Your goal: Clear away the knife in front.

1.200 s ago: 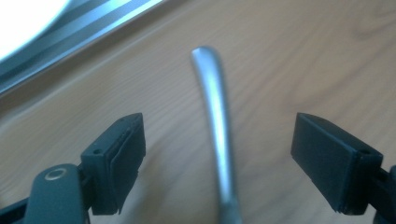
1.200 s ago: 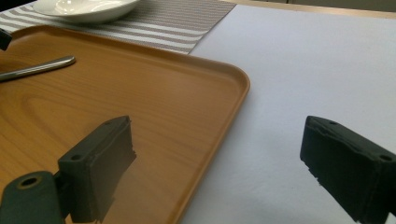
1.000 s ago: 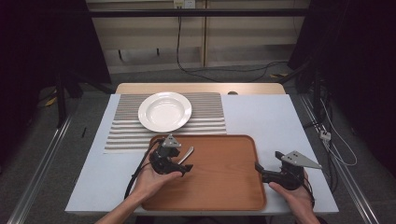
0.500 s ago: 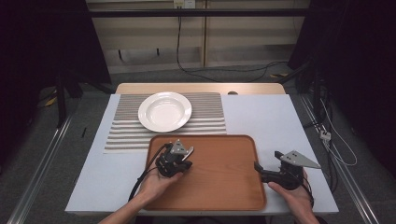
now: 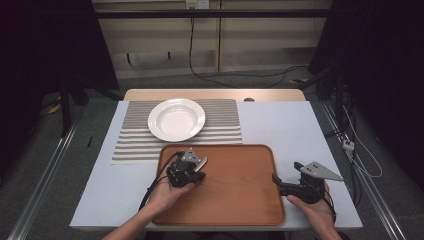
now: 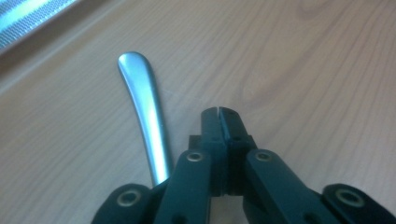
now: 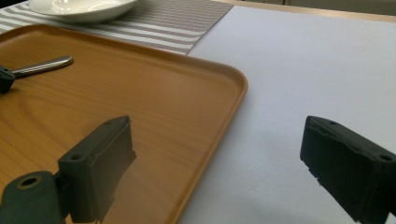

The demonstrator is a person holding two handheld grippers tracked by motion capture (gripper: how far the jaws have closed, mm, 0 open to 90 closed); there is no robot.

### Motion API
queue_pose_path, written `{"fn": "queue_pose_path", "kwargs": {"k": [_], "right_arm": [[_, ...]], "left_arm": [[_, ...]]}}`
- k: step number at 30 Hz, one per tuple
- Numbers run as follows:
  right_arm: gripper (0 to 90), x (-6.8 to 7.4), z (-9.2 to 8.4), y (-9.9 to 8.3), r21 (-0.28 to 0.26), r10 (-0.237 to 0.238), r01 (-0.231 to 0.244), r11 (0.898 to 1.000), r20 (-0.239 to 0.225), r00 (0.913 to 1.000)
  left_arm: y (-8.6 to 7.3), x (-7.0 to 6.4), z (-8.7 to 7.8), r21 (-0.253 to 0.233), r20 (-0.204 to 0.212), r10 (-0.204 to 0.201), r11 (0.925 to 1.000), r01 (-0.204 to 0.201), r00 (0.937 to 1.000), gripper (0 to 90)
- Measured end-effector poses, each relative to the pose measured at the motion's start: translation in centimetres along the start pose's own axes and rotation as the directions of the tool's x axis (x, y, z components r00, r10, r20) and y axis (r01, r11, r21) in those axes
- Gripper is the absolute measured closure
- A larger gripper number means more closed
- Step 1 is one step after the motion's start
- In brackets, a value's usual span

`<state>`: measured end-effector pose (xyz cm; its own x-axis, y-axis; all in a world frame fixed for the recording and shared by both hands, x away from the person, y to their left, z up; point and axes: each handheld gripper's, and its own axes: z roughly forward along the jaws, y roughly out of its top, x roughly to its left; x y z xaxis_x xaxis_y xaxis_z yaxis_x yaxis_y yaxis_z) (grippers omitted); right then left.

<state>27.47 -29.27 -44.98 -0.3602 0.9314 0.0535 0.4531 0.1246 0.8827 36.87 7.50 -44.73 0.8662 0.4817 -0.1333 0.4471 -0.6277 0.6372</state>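
The right gripper (image 5: pixel 276 178) rests at the tray's (image 5: pixel 240 210) right edge, jaws spread wide with nothing between. The left gripper (image 6: pixel 219 112) has just clenched, its jaws meeting empty beside a metal handle (image 6: pixel 142 100) lying on the tray. Beyond sits a white plate (image 5: pixel 176 119) on a striped mat (image 5: pixel 222 122).

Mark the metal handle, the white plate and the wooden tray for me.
metal handle (image 6: pixel 140 102), left gripper view, mid-shaft.
white plate (image 5: pixel 176 119), high view, centre of bowl.
wooden tray (image 5: pixel 240 185), high view, bare floor.
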Motion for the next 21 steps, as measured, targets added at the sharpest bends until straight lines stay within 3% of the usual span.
{"fn": "queue_pose_path", "kwargs": {"k": [2,7,12,17,21], "right_arm": [[9.2,0.0,0.0,0.0,0.000,0.001,-0.001,1.000,0.001,1.0000],[9.2,0.0,-0.1,0.0,-0.002,0.002,-0.002,1.000,0.001,1.0000],[9.2,-0.1,-0.1,0.0,-0.002,0.002,-0.002,1.000,0.001,1.0000],[9.3,0.0,0.0,0.0,0.004,0.001,-0.001,1.000,0.000,1.0000],[9.3,0.0,0.0,0.0,0.002,0.001,-0.001,1.000,-0.003,1.0000]], "left_arm": [[0.0,-0.1,0.0,0.001,-0.045,0.015,0.9999,-0.015,0.9989,90.0],[-0.2,0.7,-0.3,-0.007,-0.059,-0.022,0.9997,0.022,0.9980,87.1],[-0.2,0.7,-0.6,0.011,-0.091,-0.003,0.9999,0.004,0.9958,88.9],[-0.4,1.0,-0.9,0.012,-0.123,-0.013,0.9998,0.015,0.9923,90.0],[-0.6,1.3,-1.1,0.010,-0.124,-0.034,0.9993,0.036,0.9917,90.0]]}}
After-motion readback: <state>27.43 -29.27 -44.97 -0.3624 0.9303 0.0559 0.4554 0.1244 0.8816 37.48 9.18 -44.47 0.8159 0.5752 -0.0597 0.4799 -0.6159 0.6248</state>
